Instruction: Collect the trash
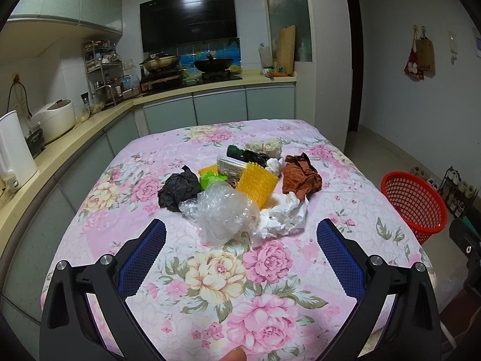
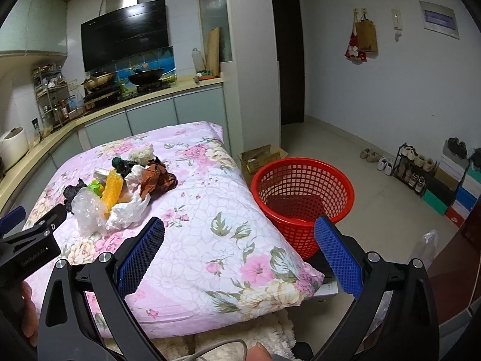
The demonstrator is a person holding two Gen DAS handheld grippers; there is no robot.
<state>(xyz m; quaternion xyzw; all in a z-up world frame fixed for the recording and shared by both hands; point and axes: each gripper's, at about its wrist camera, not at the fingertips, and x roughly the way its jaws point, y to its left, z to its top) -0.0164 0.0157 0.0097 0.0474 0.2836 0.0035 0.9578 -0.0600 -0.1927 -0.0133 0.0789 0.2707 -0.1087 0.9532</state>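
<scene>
Red basket point(image 2: 302, 198) beside table; trash pile point(image 1: 240, 192) untouched; L tongs point(image 1: 240, 231) & R tongs point(image 2: 239, 234) released, empty.

Black wok point(image 1: 213, 64) on stove; white kettle point(image 1: 13, 147) on counter.

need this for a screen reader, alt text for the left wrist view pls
The open left tool points at a trash pile on a floral tablecloth, clear crumpled plastic nearest. A red basket stands on the floor to the right.
</scene>
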